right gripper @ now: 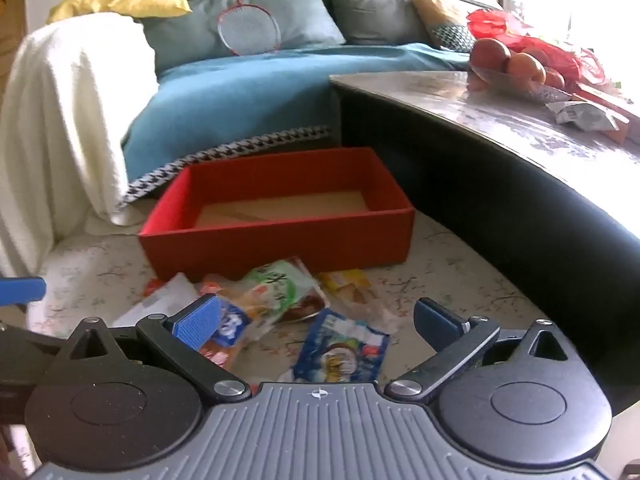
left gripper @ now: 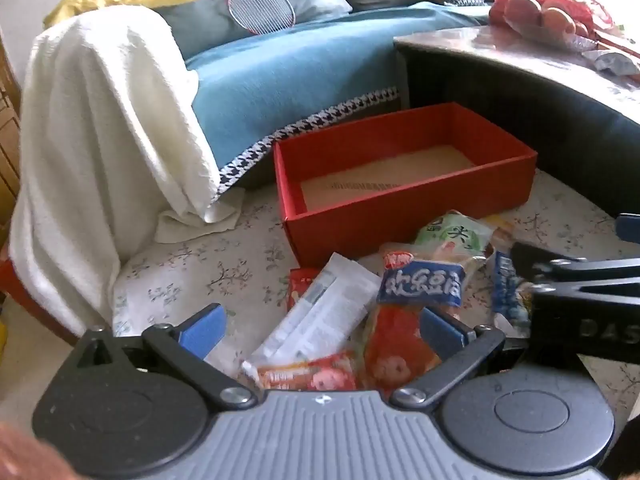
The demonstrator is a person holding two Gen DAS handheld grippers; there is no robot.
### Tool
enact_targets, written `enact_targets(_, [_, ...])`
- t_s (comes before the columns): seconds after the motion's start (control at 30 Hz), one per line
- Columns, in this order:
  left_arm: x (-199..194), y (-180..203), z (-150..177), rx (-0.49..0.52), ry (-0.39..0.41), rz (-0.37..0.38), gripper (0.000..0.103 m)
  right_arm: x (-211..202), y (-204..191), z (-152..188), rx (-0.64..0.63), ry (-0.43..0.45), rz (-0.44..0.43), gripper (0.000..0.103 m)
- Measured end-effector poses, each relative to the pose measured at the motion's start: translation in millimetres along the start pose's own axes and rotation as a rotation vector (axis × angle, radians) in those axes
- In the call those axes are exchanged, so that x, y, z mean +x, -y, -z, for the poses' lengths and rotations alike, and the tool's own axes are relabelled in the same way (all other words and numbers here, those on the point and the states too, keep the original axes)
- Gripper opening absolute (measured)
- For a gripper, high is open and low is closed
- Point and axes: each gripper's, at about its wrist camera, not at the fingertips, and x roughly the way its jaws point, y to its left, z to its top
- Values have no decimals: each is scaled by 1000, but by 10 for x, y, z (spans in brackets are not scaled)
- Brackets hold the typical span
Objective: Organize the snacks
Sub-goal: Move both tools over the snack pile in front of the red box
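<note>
- The blue sofa [right gripper: 240, 84] sits behind everything.
- The red box [right gripper: 280, 240] sits on the flowery floor cloth [left gripper: 192, 272], with only its brown bottom showing inside.
- The snack packets [left gripper: 360, 312] lie in a heap just in front of the box.
- My left gripper [left gripper: 324, 324] hangs wide open over the heap.
- My right gripper [right gripper: 316, 320] is wide open too, above a blue packet [right gripper: 340, 352].

The left gripper [left gripper: 320, 330] hangs with jaws spread wide over a heap of snack packets [left gripper: 400, 292] on the floral floor [left gripper: 192, 276]. Just beyond the heap sits a red box [left gripper: 404, 204]. The right gripper [left gripper: 576, 280] reaches in from the right edge.
</note>
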Motion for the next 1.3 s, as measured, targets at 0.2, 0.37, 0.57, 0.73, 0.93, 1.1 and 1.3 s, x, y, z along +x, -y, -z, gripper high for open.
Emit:
enact_targets(0.2, [318,-138,-159,-5,-30,33,99,256,-8,-178,25,-61,25,103])
enact_targets(0.37, [621,-245,-275,-35,-53,67,99,554,24,-144,-17,-126,61,103])
enact_targets(0.57, [876,-374,-342,-106,-109,98,99,718,-132,-102,-42,-178,69,103])
enact_targets(0.73, [935,-444,-304,-98,-151,118,99,787,-106,-141,-3,-168,64,103])
enact_targets(0.93, [842,-551,-324,-134,-138,94,99,760,-123,-106,-12,-187,18,103])
enact_targets(1.1, [528,-453,-220,-103,-148,15,99,610,-44,-162,51,-209,-42,103])
enact_targets(1.3, [306,-260,-202,-31,-134,-1,99,391,-23,-191,83,-189,-62,103])
